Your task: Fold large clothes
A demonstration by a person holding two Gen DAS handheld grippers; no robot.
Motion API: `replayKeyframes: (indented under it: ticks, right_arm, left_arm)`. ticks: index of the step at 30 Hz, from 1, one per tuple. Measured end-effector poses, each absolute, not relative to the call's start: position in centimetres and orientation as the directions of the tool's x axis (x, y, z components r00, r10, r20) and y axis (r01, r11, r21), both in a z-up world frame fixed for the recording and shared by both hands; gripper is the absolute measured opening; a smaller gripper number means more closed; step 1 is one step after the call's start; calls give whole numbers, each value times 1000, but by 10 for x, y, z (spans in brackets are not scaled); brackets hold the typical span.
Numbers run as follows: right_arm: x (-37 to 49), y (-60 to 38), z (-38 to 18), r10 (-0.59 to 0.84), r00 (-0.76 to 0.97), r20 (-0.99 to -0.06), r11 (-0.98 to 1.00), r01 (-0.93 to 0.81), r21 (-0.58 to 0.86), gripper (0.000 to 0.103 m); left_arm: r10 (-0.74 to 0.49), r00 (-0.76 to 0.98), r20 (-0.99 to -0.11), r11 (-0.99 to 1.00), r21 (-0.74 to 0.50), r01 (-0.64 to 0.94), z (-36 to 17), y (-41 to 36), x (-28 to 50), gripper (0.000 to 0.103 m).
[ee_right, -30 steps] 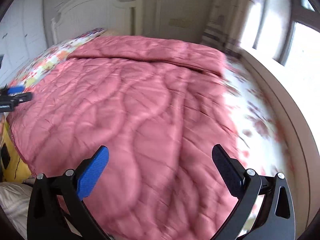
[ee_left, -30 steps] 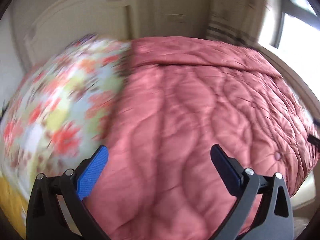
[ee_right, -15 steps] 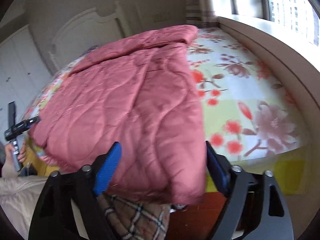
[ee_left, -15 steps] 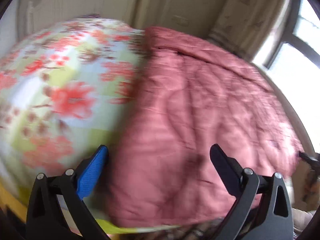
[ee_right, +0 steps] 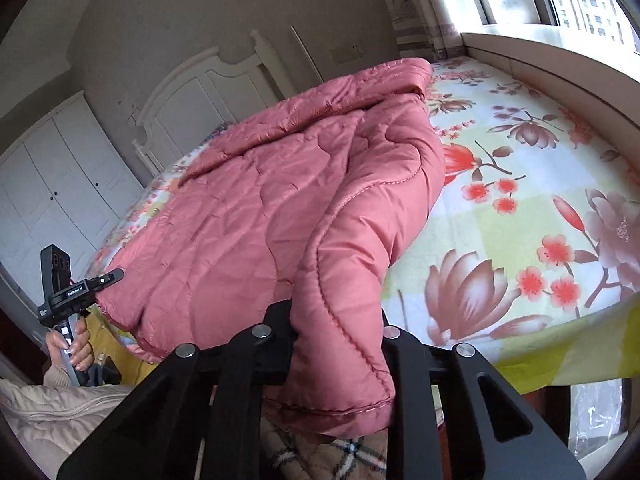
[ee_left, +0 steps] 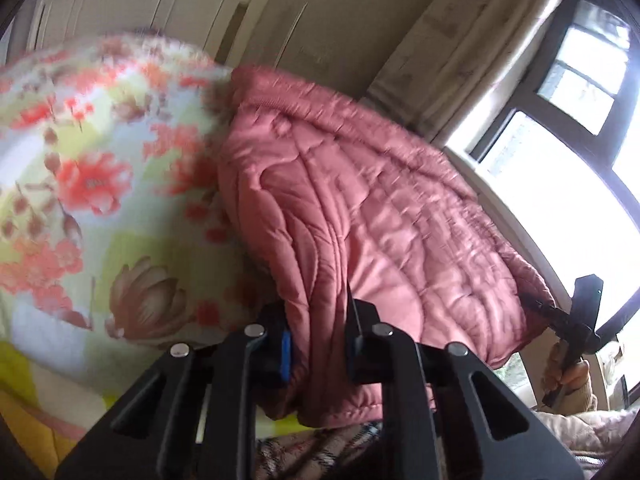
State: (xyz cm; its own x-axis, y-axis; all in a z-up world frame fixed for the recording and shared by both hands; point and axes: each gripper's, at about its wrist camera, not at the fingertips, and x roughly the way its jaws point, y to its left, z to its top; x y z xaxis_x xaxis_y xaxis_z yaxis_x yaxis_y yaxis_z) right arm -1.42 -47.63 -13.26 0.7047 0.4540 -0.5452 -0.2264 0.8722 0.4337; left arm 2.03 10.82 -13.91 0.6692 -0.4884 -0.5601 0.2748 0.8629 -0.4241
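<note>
I see the pink quilted coat (ee_right: 256,200) spread across the floral bed sheet (ee_right: 520,208). Left gripper (ee_left: 320,344) has just clamped its near corner; right gripper (ee_right: 336,344) likewise pinches the other near corner.

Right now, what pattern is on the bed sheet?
Red and pink flowers on the bed sheet, clearest in the right wrist view.

Left wrist view: close at foot of bed (ee_left: 100,200), facing 2 o'clock toward window (ee_left: 560,160). Right wrist view: close, facing 10 o'clock toward headboard (ee_right: 192,96). Shared: pink quilt (ee_right: 248,208).
</note>
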Motion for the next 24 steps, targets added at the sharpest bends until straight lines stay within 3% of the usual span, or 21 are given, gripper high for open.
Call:
replayKeyframes:
  ticks: [5, 10, 14, 17, 21, 22, 24]
  right_arm:
    - [-61, -485, -72, 540, 748, -385, 819, -360, 447, 19]
    - [-98, -491, 12, 567, 805, -175, 791, -472, 389, 19]
    - [-55, -483, 57, 544, 821, -172, 810, -460, 364, 19]
    - [18, -468, 72, 489, 832, -261, 853, -392, 345, 20]
    - [139, -463, 42, 429, 789, -440, 869, -229, 438, 21]
    - [167, -465, 27, 425, 763, -487, 865, -184, 466, 26]
    - [218, -471, -22, 448, 685, -575, 819, -56, 571, 45]
  left_arm:
    - [-570, 719, -397, 799, -470, 374, -80, 124, -27, 17]
    - [-641, 747, -178, 719, -482, 502, -14, 151, -70, 18]
    - [-640, 761, -108, 701, -488, 521, 23, 165, -43, 20]
    - [-606, 772, -193, 724, -536, 434, 32, 162, 31, 21]
    - [-497, 761, -416, 790, -580, 199, 2, 150, 157, 26]
    - [-474, 738, -480, 804, -578, 141, -13, 147, 191, 33]
    - [-462, 651, -603, 797, -603, 7, -59, 144, 245, 48]
